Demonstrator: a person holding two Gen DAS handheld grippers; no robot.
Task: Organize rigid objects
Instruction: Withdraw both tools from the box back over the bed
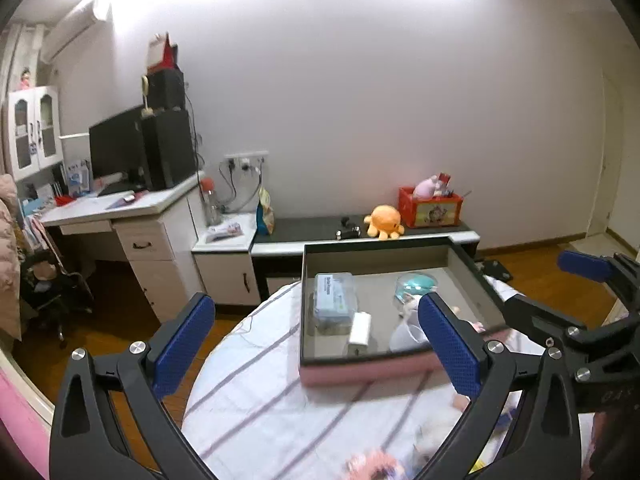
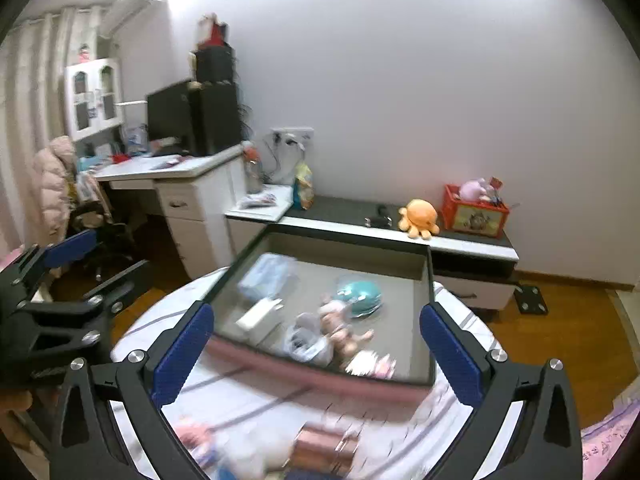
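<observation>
Several small things lie inside a shallow grey tray (image 1: 468, 256) on a round striped desk (image 1: 256, 392): a clear blue box (image 1: 334, 300), a white adapter (image 1: 359, 330), a teal round case (image 1: 416, 285) and a doll (image 2: 344, 330). Both the left gripper (image 1: 316, 346) and right gripper (image 2: 316, 352) hang spread wide over the near edge, nothing between their blue pads.
</observation>
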